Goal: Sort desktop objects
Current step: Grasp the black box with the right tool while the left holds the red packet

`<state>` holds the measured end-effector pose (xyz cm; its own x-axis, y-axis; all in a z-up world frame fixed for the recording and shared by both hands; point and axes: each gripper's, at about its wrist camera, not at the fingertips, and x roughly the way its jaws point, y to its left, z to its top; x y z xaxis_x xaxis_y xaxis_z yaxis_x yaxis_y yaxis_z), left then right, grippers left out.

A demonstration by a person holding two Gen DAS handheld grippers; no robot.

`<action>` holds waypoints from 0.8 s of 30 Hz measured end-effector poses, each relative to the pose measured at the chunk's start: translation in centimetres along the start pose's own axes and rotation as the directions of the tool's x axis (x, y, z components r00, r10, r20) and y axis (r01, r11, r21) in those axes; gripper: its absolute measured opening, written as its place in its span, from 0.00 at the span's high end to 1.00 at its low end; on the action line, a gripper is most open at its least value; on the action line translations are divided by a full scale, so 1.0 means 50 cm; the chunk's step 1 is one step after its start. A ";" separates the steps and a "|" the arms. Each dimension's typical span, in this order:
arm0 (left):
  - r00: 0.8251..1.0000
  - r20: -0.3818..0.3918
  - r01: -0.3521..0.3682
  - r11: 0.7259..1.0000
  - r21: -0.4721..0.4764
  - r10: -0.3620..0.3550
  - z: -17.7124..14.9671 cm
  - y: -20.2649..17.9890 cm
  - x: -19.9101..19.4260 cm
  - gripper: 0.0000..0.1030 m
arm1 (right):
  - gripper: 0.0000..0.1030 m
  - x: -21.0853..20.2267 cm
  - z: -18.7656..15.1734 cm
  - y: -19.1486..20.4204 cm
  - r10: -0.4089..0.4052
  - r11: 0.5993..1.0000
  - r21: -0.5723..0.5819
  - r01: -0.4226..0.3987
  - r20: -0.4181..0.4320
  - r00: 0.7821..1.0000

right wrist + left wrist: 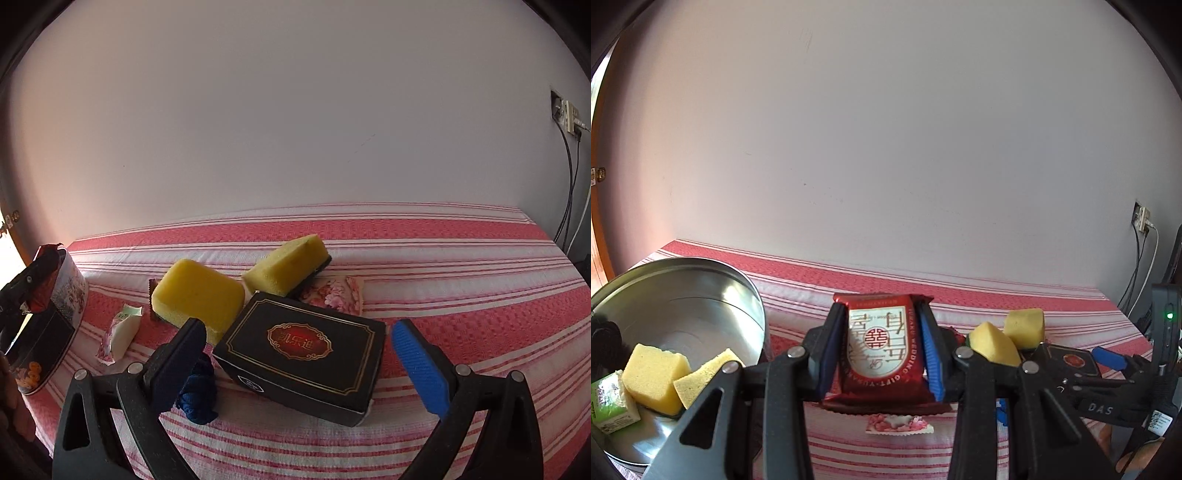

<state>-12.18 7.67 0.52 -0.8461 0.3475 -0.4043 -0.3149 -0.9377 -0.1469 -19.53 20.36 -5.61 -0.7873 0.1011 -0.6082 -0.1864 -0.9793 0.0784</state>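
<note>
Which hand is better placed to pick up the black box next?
Right. The right claw is open with the black box lying between its fingers, while the left claw is shut on a red snack packet beside the metal tin.

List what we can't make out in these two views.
- Left wrist: tin floor, behind sponges and claw arm.
- Left wrist: pink wrapper, mostly under the red packet.
- Right wrist: blue thing, half behind the finger.
- Right wrist: floral packet, behind the black box.

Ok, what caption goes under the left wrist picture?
Left hand-held gripper shut on red snack packet, beside a metal tin holding yellow sponges.
</note>
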 end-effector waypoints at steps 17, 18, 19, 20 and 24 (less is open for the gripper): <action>1.000 0.001 -0.026 0.999 0.037 0.026 -0.002 0.017 -0.017 0.62 | 0.04 -0.022 -0.002 0.002 -0.027 0.999 0.027 0.025 0.088 0.996; 1.000 0.006 -0.026 0.999 0.038 0.026 -0.002 0.018 -0.019 0.62 | 0.04 -0.038 -0.007 0.003 -0.020 1.000 0.027 0.016 0.125 0.992; 1.000 0.011 -0.027 0.999 0.039 0.027 -0.002 0.018 -0.021 0.62 | 0.04 -0.053 -0.011 0.007 -0.014 1.000 0.020 0.011 0.162 0.987; 1.000 0.016 -0.028 0.999 0.041 0.028 -0.002 0.018 -0.023 0.62 | 0.04 -0.067 -0.016 0.014 -0.010 1.000 0.006 0.009 0.197 0.980; 0.998 0.043 -0.053 0.997 0.062 0.051 0.001 0.021 -0.032 0.62 | 0.04 -0.119 -0.035 0.067 -0.030 0.996 -0.073 0.058 0.338 0.940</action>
<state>-11.18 6.14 1.05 -0.8787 0.2992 -0.3720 -0.2953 -0.9529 -0.0691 -14.44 16.17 -3.12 -0.9337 0.1840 -0.3071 -0.1885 -0.9819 -0.0152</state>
